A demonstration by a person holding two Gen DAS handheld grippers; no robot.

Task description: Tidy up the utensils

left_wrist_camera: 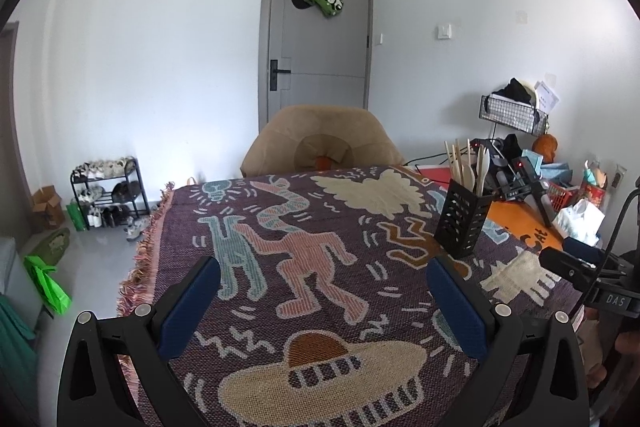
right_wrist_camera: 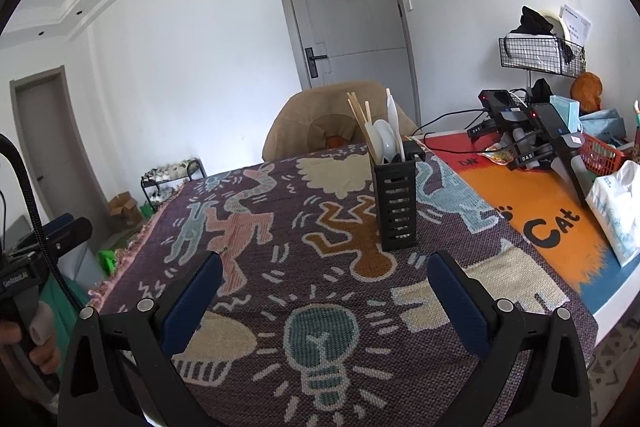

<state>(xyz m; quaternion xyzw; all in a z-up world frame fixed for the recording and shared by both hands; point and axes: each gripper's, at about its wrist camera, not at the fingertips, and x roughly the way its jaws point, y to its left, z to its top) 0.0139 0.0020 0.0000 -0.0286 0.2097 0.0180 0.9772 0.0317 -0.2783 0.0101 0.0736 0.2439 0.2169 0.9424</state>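
Note:
A black slotted utensil holder [left_wrist_camera: 464, 219] stands upright on the patterned cloth [left_wrist_camera: 304, 259], holding wooden chopsticks, a spoon and a fork [left_wrist_camera: 468, 163]. In the right wrist view the holder [right_wrist_camera: 396, 203] stands ahead, slightly right of centre, with chopsticks and white spoons [right_wrist_camera: 380, 135] in it. My left gripper [left_wrist_camera: 322, 287] is open and empty above the cloth, left of and nearer than the holder. My right gripper [right_wrist_camera: 324, 287] is open and empty, a short way in front of the holder. The right gripper also shows at the right edge of the left wrist view [left_wrist_camera: 568, 263].
An orange cat mat [right_wrist_camera: 540, 211] lies right of the cloth [right_wrist_camera: 280, 267], with spare grippers [right_wrist_camera: 524, 131], a red basket [right_wrist_camera: 600, 155], a white bag [right_wrist_camera: 620, 211] and a wire shelf [right_wrist_camera: 540, 55]. A tan chair [left_wrist_camera: 320, 139] stands behind the table. A shoe rack [left_wrist_camera: 108, 191] is on the floor left.

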